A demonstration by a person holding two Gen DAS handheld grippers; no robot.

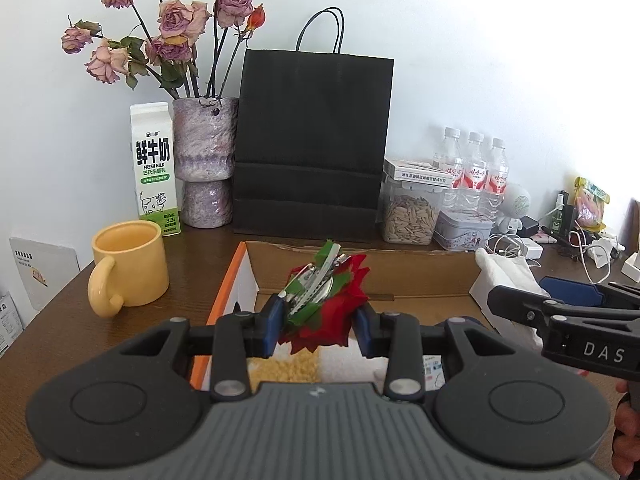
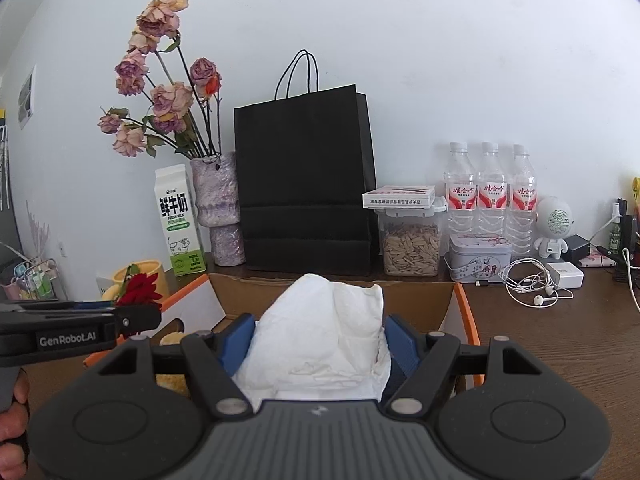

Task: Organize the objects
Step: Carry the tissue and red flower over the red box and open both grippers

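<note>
My left gripper [image 1: 318, 326] is shut on a red flower hair clip [image 1: 326, 304] with green leaves and a metal clasp, held above the open cardboard box [image 1: 360, 270]. My right gripper [image 2: 320, 344] is shut on a white crumpled tissue pack [image 2: 324, 332], held over the same box [image 2: 248, 292]. The tissue pack also shows at the right in the left wrist view [image 1: 506, 276]. The red flower clip shows at the left in the right wrist view [image 2: 140, 288]. A yellow item and a white item lie inside the box [image 1: 284, 366].
A yellow mug [image 1: 130, 266], milk carton [image 1: 154, 168], vase of dried roses [image 1: 206, 160] and black paper bag [image 1: 312, 140] stand behind the box. A seed jar [image 2: 412, 244], tin [image 2: 480, 256], three water bottles [image 2: 492, 196], earphones [image 2: 532, 284] and a charger [image 2: 566, 274] are to the right.
</note>
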